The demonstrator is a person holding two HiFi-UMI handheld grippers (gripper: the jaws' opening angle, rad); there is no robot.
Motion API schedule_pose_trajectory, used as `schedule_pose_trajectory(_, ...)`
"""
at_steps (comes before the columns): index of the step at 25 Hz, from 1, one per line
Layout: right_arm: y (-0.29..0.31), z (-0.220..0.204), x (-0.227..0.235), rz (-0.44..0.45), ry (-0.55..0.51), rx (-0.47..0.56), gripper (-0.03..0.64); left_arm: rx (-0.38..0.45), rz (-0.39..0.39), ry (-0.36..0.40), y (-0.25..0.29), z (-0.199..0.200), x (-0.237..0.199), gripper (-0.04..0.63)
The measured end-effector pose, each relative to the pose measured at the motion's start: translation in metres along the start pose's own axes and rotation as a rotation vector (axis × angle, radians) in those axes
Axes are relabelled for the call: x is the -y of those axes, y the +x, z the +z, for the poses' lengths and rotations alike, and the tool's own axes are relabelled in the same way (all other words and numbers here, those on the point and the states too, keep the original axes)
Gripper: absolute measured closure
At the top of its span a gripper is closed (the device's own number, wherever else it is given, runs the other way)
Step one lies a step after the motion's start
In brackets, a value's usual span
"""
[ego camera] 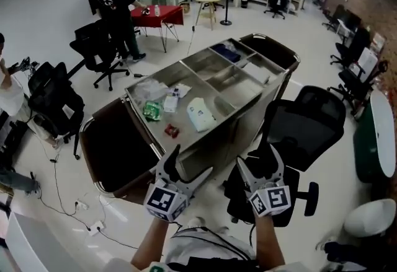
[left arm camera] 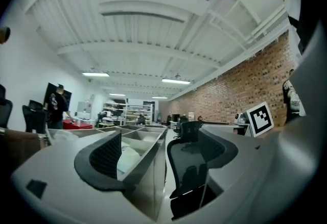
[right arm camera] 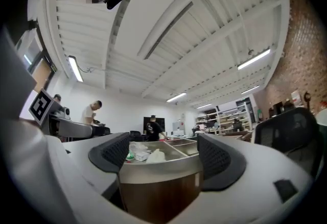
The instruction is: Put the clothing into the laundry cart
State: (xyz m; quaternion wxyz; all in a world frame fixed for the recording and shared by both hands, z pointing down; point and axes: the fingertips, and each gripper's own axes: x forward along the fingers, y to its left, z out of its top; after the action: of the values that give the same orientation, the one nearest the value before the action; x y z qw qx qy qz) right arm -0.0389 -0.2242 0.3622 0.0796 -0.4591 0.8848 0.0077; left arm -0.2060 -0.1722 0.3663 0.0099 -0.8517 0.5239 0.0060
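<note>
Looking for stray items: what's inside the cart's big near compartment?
Clear bag, green packet, white box, white pouch, red item. Anything under them is covered.

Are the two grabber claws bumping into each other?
Apart. The head view shows the left gripper and the right gripper held side by side with a plain gap between them; nothing bridges it.

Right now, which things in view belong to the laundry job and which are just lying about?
Job: cart, its brown bag at the near end, left gripper and right gripper, both open and empty. No clothing clearly visible.
Lying about: green packet, red packet, black office chair, red table, stool.
</note>
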Motion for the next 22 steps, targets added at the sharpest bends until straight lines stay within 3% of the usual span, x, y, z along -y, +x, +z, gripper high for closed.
schedule_pose_trajectory(6, -0.099, 0.034, 0.066, -0.246, -0.094, 0.008, 0.167, -0.012, -0.229, -0.046, 0.046, 0.025, 0.108, 0.15)
schedule_pose_trajectory(10, -0.146, 0.027, 0.09, -0.366, -0.137, -0.078, 0.169, -0.005, -0.365, -0.004, 0.072, -0.001, 0.15, 0.15)
schedule_pose_trajectory(17, -0.211, 0.037, 0.109, -0.509, -0.131, -0.055, 0.17, -0.002, -0.535, -0.02, 0.093, -0.006, 0.225, 0.15)
schedule_pose_trajectory(22, -0.236, 0.048, 0.117, -0.562, -0.142, -0.032, 0.17, -0.004, -0.591, -0.025, 0.098, -0.008, 0.25, 0.15)
